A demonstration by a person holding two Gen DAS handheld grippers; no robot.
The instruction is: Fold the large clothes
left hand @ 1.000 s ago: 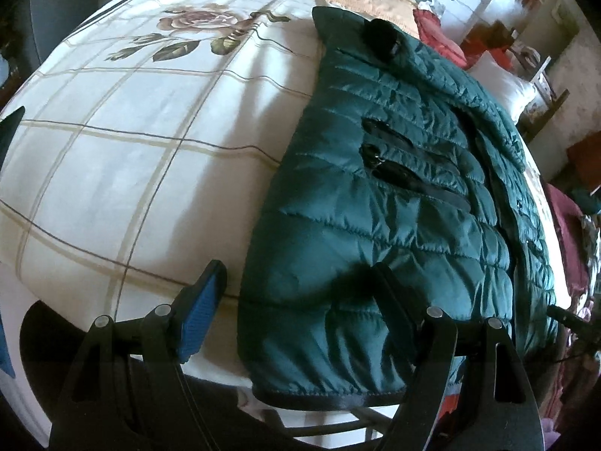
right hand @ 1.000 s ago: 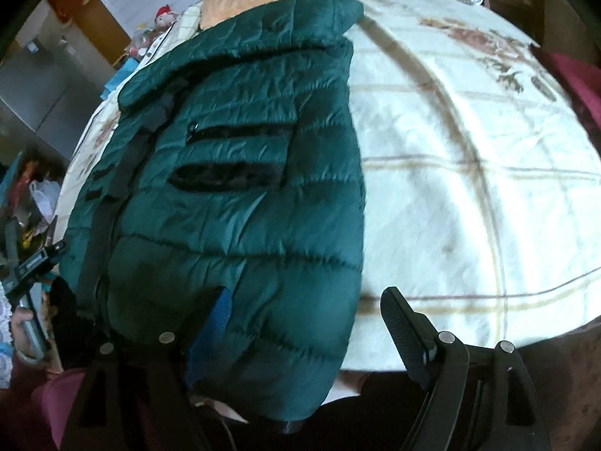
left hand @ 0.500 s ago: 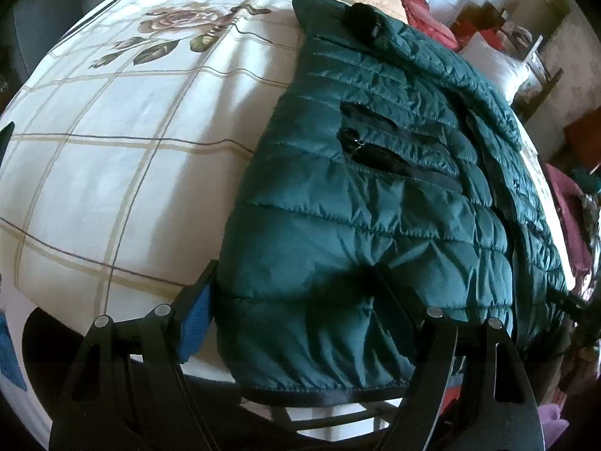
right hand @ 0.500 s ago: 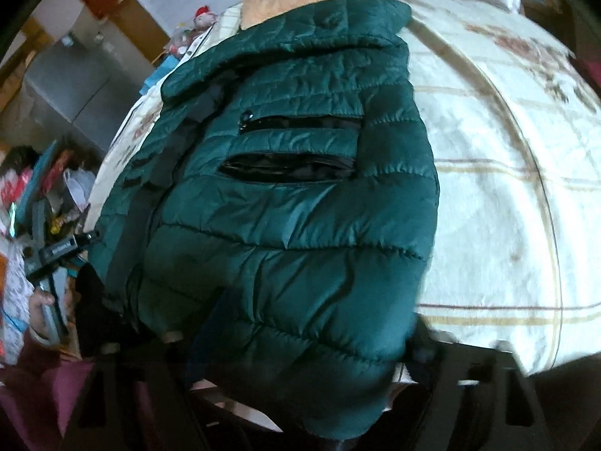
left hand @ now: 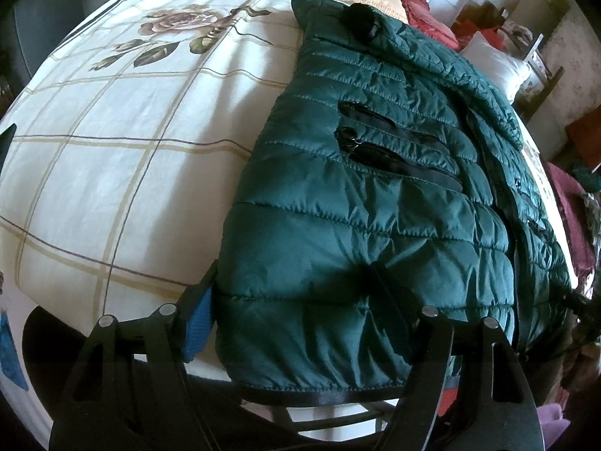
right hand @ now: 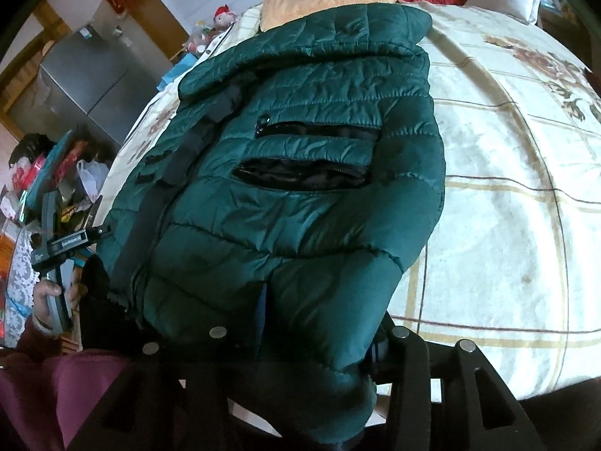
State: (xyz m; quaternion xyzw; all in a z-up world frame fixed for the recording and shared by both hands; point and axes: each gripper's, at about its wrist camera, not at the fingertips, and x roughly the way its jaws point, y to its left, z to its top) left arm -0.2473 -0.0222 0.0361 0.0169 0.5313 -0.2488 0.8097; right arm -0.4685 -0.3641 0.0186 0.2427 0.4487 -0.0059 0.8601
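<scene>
Closing since before, both tools (left hand: 296,300) (right hand: 319,323) pinch jacket (left hand: 375,203) hem.

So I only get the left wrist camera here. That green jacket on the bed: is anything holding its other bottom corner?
Observer: Yes. The right gripper has the jacket bunched between its jaws, which have just been closing on the hem.
Operator: Is a person doing this? I see nobody.
Observer: The person's left hand shows at the left edge of the right wrist view, coming out of a maroon sleeve.
Operator: And what stands beyond the bed on that side?
Observer: A tall grey fridge, against the wall.
</scene>
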